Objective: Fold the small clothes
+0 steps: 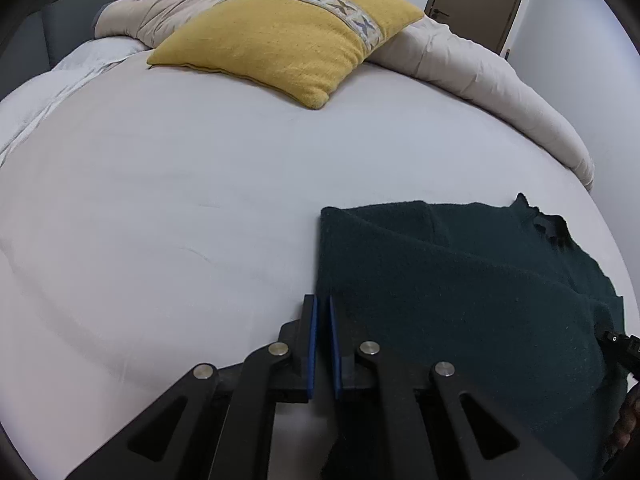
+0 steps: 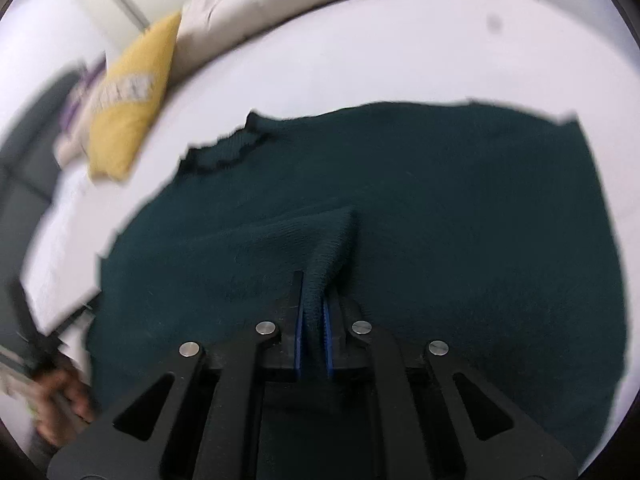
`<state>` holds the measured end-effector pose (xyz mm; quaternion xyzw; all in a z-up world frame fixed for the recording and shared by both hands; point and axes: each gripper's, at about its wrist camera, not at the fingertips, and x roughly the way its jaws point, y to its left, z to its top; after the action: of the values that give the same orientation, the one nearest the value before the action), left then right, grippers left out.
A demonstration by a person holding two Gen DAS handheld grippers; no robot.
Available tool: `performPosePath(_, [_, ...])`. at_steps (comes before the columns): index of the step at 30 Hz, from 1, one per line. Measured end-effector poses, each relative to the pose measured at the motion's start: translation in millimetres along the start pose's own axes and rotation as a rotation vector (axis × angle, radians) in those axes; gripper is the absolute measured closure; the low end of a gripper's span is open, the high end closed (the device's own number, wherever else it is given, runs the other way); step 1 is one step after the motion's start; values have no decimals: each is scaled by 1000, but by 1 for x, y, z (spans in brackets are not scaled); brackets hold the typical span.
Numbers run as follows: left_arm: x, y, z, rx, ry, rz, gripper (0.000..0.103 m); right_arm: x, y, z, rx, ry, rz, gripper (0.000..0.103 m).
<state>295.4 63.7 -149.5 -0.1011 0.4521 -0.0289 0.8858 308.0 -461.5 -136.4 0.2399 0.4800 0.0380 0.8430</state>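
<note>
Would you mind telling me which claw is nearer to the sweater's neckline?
Right, as far as the views show. The right claw pinches a fold mid-sweater, below the neckline. The left claw sits at the sweater's side edge, farther away.

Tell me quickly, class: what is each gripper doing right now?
Left gripper: shut at the edge of the dark green sweater; whether it pinches fabric cannot be told.
Right gripper: shut on a raised fold of the sweater.

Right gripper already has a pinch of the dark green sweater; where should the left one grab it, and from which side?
Take the sweater at its straight left edge, near the left gripper. Come from the bare sheet side: that edge lies flat, so a low finger could probably slide under.
</note>
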Motion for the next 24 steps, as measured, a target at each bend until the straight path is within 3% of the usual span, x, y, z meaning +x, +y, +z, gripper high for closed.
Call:
performPosePath(8, [-1,-1,0,3,1,4,92,-13,-13,-7,29,-35,11,99])
performPosePath(11, [-10,8,2,-36,1,-12,84,-16,-22,-7,52,-31,50,98])
performPosePath(15, [-46,11,8,-62,-111,27,85,-44,-10,-6,19,-125,-97,86])
performPosePath(18, [-52,-19,10,44,-142,8,85,-63,7,-6,-8,-177,-8,86])
performPosePath(21, [-34,-43,-1,135,-97,24,85,-52,28,-13,-84,-143,26,86])
performPosePath(23, [-7,-44,-15,172,-12,64,83,-30,26,-21,-96,-65,9,78])
performPosePath(24, [-5,-41,-23,191,-48,64,83,-12,16,-29,-99,-13,15,78])
